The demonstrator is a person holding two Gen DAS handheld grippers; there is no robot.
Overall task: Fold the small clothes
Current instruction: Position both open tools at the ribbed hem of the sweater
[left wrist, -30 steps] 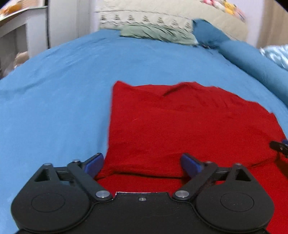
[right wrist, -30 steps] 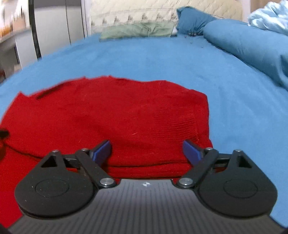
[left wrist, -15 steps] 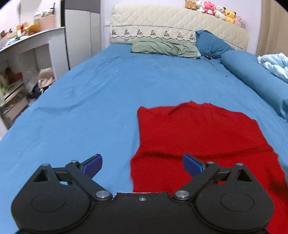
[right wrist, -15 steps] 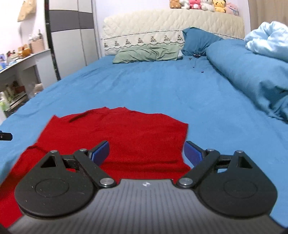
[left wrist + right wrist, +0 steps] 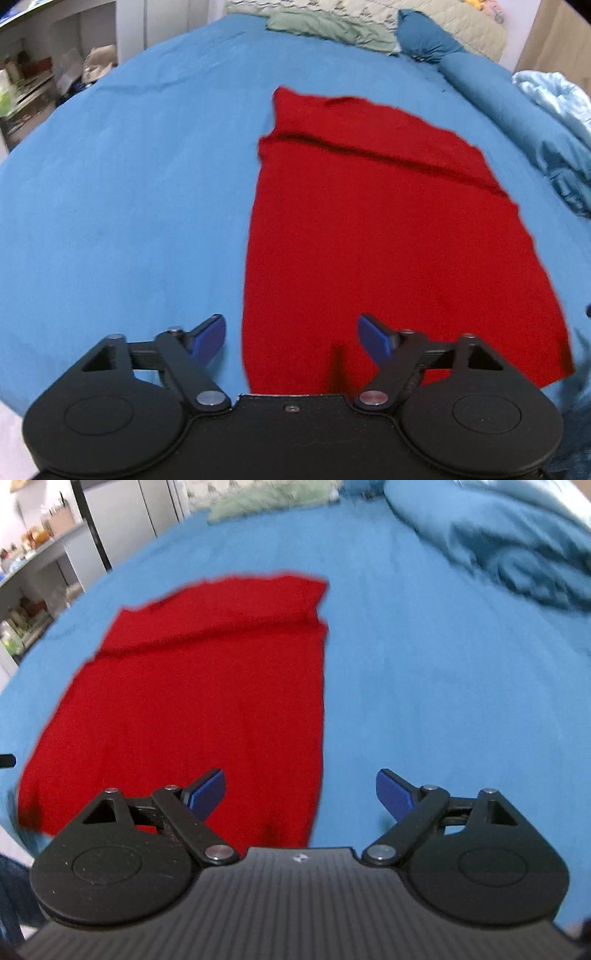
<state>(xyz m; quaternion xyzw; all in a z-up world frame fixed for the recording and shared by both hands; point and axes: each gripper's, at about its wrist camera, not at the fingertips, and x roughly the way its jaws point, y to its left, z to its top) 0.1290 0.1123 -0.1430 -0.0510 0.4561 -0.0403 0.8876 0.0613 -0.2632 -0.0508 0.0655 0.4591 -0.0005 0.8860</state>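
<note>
Blue bedding (image 5: 122, 192) spreads under me, with the red garment (image 5: 388, 236) lying flat on it, its far end already folded over. My left gripper (image 5: 291, 334) hangs above the near left corner, jaws closing with nothing pressed between them; my right gripper (image 5: 300, 788) straddles the near right edge, jaws wide and empty. I judge both are placed to pinch the near hem for another fold.

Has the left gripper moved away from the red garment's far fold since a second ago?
Yes. The left gripper has pulled back toward the near hem: the red garment now stretches far ahead of it on the blue sheet. Its jaws are closing, gripping nothing.
</note>
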